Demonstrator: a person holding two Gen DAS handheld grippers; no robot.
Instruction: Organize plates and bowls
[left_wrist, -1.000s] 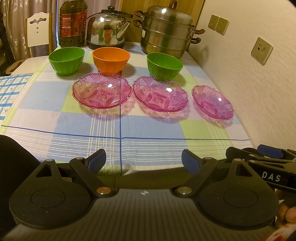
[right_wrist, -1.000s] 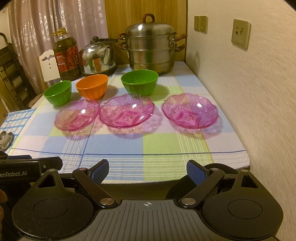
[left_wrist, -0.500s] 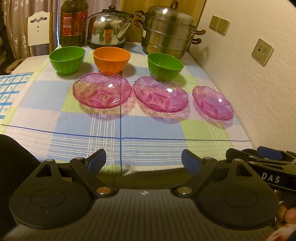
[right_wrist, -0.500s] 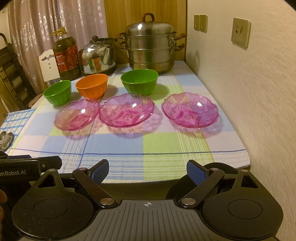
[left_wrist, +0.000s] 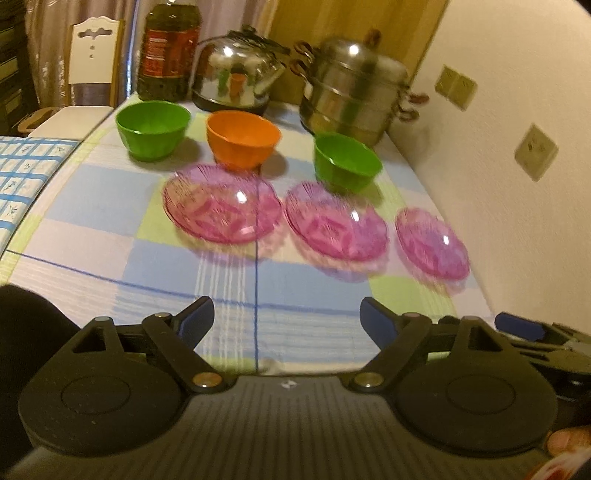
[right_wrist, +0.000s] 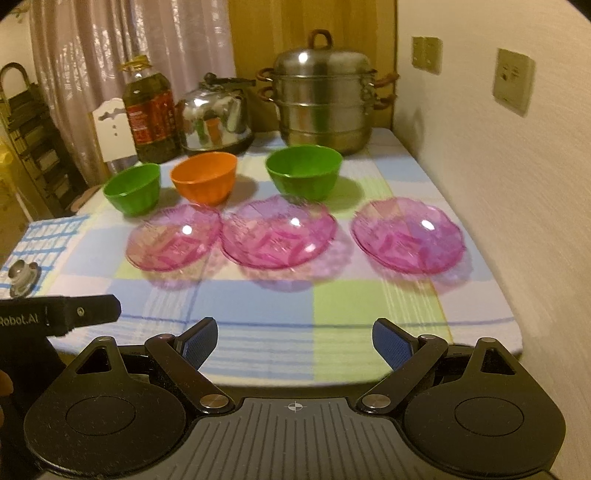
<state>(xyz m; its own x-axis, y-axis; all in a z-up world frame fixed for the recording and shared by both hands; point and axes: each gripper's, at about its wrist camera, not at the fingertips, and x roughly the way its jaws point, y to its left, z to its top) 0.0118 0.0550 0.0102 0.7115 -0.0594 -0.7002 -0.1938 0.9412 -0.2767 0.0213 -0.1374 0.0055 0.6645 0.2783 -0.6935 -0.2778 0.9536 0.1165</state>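
Plates and bowls sat untouched on the checked tablecloth (right_wrist: 258, 306): three pink glass plates in a row nearer the front edge, with the left plate (right_wrist: 173, 236) and middle plate (right_wrist: 279, 230) rim to rim or nearly so, and the right plate (right_wrist: 408, 234) apart, close to the wall-side edge. Behind them stood a green bowl (right_wrist: 133, 188) toward the left edge, an orange bowl (right_wrist: 205, 177) just beside it, and a second green bowl (right_wrist: 304, 170) in front of the steamer pot (right_wrist: 321, 96). The left gripper (left_wrist: 286, 317) and right gripper (right_wrist: 291, 341) both hung over the front edge with jaws spread wide, holding nothing. Nothing looked stacked yet, so the task seemed barely begun. The plates' shallow, slick rims would likely give the pads little to bite, and a plate could slip or chip against its neighbour; one dragged carelessly might also bunch the cloth. Both views were smeared by motion, which made a clean approach harder to judge.
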